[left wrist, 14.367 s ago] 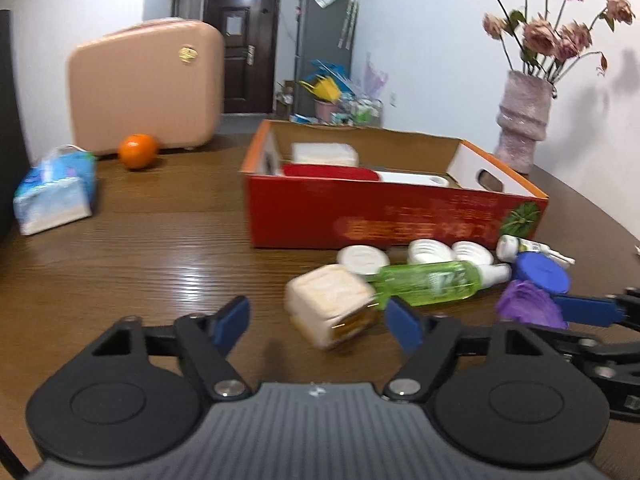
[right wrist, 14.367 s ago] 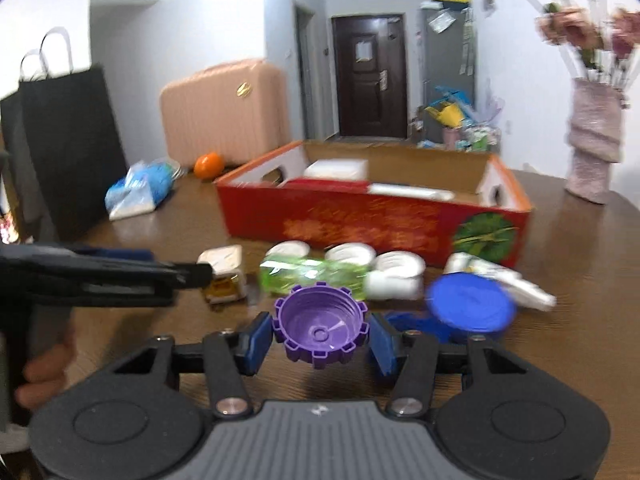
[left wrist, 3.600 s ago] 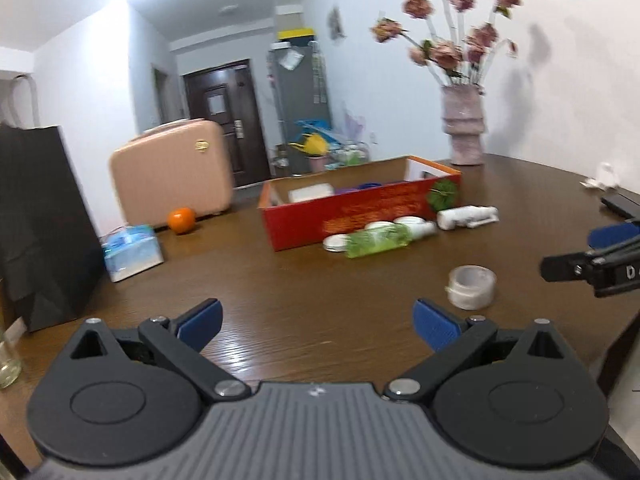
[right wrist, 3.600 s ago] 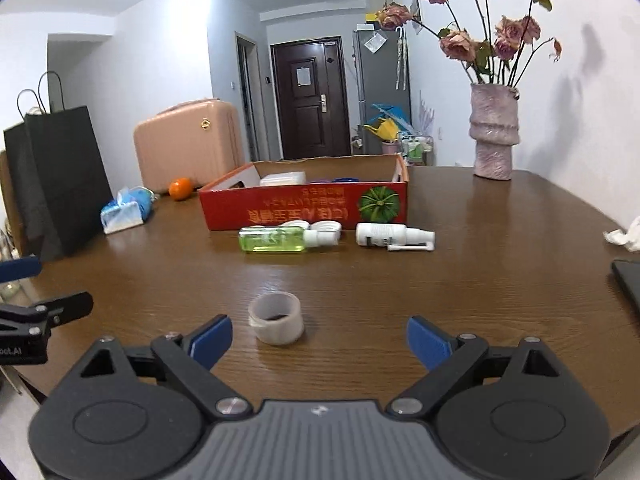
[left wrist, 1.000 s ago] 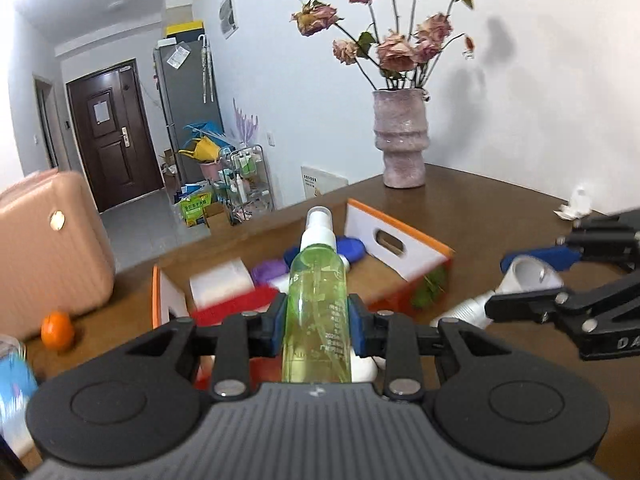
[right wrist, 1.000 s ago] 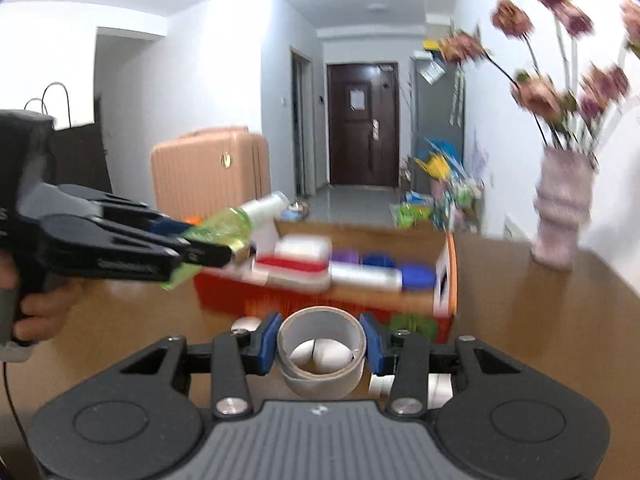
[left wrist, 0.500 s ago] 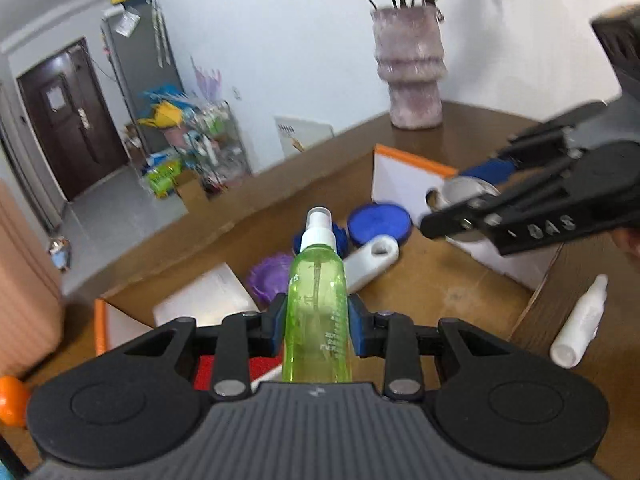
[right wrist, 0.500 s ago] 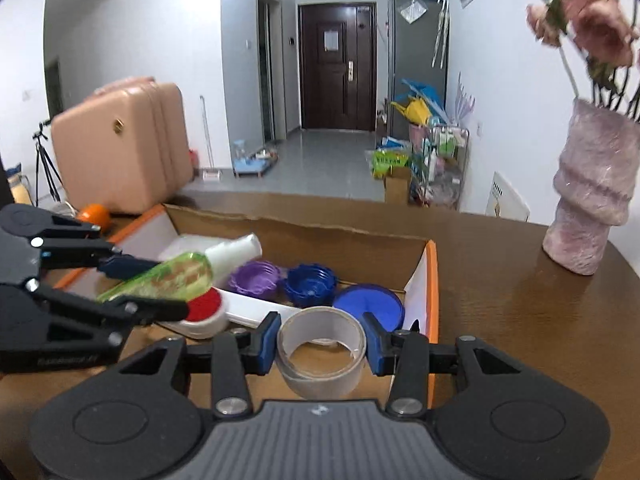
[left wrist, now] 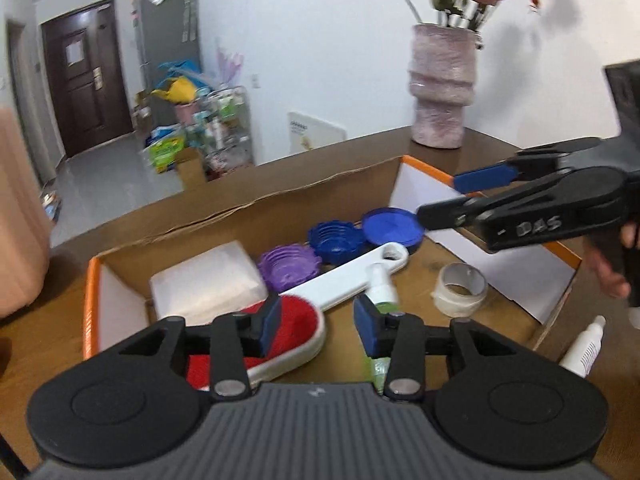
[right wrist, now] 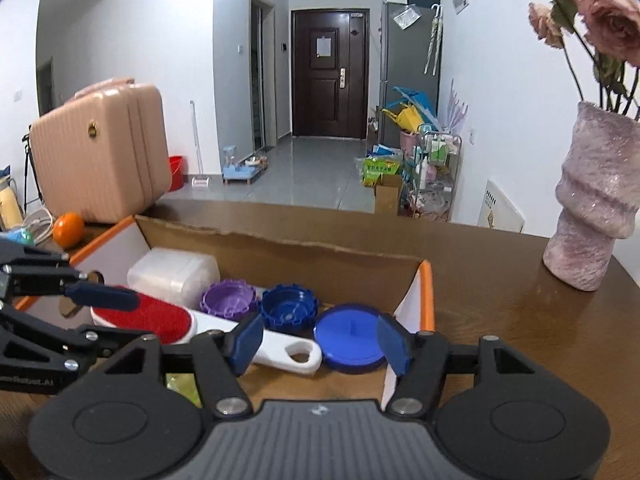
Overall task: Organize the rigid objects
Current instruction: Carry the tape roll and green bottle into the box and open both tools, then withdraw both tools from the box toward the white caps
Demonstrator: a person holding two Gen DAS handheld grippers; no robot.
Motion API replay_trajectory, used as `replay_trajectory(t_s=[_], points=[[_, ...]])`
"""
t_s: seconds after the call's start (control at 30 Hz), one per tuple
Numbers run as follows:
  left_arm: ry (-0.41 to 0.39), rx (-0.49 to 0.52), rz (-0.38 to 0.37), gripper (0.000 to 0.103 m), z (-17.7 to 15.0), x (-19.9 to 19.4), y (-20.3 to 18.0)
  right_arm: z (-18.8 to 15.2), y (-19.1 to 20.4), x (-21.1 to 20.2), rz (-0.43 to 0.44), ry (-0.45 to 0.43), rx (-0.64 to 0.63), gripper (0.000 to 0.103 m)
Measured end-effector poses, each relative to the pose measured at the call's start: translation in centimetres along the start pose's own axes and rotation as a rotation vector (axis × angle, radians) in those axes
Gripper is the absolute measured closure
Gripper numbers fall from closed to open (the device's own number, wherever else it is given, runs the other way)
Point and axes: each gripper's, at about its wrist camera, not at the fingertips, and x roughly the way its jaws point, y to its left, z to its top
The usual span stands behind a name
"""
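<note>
Cardboard box [left wrist: 240, 216] on the desk [right wrist: 520, 320] held the tape roll [left wrist: 460, 289], green spray bottle [left wrist: 380, 294], blue lid [left wrist: 394, 227]. Left gripper [left wrist: 316, 322] fingers stood apart, empty, above the bottle; right gripper [right wrist: 320, 342] fingers wide, empty. "DAS" read on the right gripper's arm.

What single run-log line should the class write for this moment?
left gripper: open | right gripper: open | green bottle: in box | tape roll: in box | white bottle: outside box

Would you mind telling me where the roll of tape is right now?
In the left wrist view, the roll of tape lies on the floor of the cardboard box, toward its right end, just right of the white brush handle.
</note>
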Motion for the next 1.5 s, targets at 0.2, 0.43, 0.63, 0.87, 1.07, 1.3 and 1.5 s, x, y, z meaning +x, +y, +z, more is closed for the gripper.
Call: replay_trajectory(t_s=[0.2, 0.43, 0.63, 0.87, 1.07, 1.3, 1.5], points=[[-0.018, -0.064, 0.080, 0.056, 0.3, -4.2, 0.7, 0.9, 0.3, -3.8, -0.006, -0.029, -0.015, 0.039], [-0.097, -0.106, 0.180, 0.040, -0.4, -14.0, 0.6, 0.9, 1.7, -11.9, -0.004, -0.081, -0.080, 0.028], [-0.179, -0.160, 0.273, 0.028, -3.3, -21.9, -1.3, -0.9, 3.2, -18.8, 0.018, -0.122, -0.099, 0.021], [-0.294, -0.197, 0.431, 0.004, -10.2, -28.9, -6.6, -6.2, 5.6, -26.1, 0.063, -0.219, -0.046, 0.015], [-0.310, -0.231, 0.450, 0.000, -19.0, -31.2, -12.2, -14.2, 8.2, -30.5, 0.061, -0.236, -0.005, 0.008], [-0.257, -0.270, 0.361, 0.000, -23.8, -32.0, -15.0, -22.6, 11.0, -33.1, 0.018, -0.268, -0.074, 0.008], [-0.249, -0.251, 0.366, 0.000, -22.7, -31.2, -15.4, -22.6, 10.8, -33.8, 0.027, -0.308, -0.034, 0.008]])
